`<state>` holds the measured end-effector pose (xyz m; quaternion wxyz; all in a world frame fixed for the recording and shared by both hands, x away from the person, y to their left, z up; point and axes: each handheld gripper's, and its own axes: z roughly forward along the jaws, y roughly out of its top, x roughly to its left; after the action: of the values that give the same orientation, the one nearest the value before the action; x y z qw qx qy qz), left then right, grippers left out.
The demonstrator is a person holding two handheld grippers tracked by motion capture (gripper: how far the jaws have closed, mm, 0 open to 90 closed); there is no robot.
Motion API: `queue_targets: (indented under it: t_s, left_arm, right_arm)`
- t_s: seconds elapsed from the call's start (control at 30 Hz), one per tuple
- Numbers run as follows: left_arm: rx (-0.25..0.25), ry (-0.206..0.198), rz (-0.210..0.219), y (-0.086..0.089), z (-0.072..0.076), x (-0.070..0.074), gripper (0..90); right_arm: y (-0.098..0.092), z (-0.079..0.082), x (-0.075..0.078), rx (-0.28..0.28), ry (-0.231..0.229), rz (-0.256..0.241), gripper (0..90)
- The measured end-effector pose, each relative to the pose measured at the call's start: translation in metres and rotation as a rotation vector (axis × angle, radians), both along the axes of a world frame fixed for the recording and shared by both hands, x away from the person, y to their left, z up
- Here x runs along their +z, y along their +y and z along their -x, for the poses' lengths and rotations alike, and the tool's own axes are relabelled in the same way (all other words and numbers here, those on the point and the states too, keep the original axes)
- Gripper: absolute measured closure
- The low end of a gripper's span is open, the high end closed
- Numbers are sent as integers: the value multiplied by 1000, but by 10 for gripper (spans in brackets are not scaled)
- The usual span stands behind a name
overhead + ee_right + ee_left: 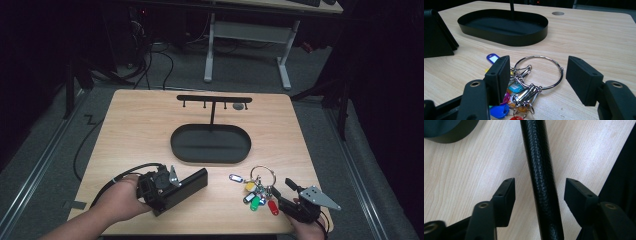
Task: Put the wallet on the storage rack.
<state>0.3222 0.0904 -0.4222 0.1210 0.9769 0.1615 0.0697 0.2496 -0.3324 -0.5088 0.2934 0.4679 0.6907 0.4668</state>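
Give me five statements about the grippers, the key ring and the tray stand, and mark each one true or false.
1. The right gripper is open, its jaws either side of the key ring. True.
2. The key ring lies inside the tray. False: it lies on the table, in front of the tray.
3. The left gripper is shut on the cable. False: its jaws stand apart, with the cable running between them.
4. Coloured tags hang on the key ring. True.
5. Keys hang from the stand's hooks. False: the hooks are bare.
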Motion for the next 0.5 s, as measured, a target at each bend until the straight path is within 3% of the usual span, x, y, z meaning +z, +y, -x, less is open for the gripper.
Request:
queue_targets:
  t_s: [0.33,0.5]
  left_arm:
    - [19,38,-28,-13,-7,2,595]
    - [33,36,-42,-18,-7,-2,653]
  right_arm:
    - [0,0,0,3,4,-2,367]
    - [-1,0,0,5,5,-5,367]
